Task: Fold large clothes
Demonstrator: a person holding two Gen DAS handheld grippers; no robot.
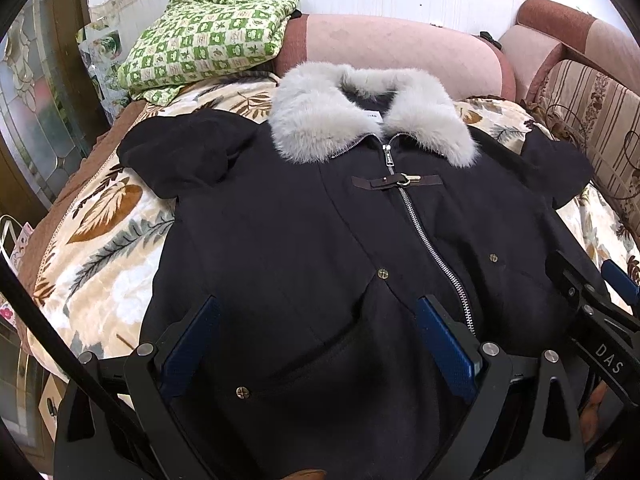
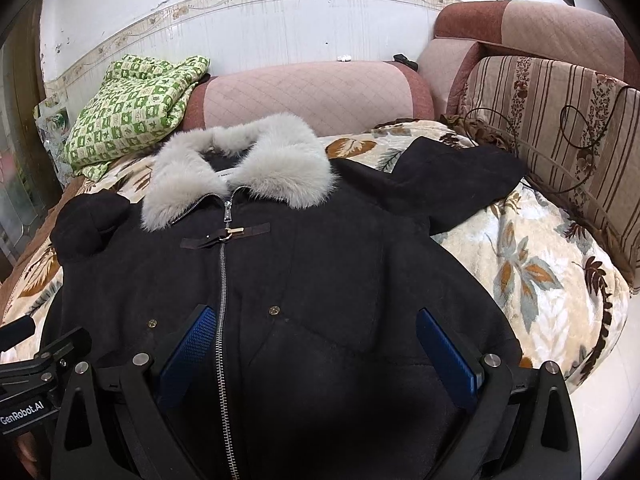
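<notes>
One black coat (image 1: 304, 240) lies front-up on my leaf-print blanket (image 1: 100, 232), zipped nearly to the top, its grey fur collar (image 1: 320, 120) toward the pink sofa backrest (image 1: 384, 48). Both sleeves are bunched at the shoulders, one on each side. I count one leather toggle strap (image 1: 394, 181) across the zipper (image 1: 428, 248) and three brass snaps on the coat front in the left view. A white neck label (image 2: 228, 175) shows inside the collar, its print too small for me to read.

My left gripper (image 1: 318, 344) hovers over the lower front of the coat, fingers spread wide and gripping nothing. My right gripper (image 2: 316, 350) is likewise spread wide over the hem area, empty, its left finger beside the zipper. From the left camera I read "DAS" on the right tool's body; from the right camera I read "GenRobot.AI" on the left tool.

One green checked quilt (image 2: 132, 108) is folded at the sofa's left end, and one striped floral cushion (image 2: 560, 128) leans at the right.
</notes>
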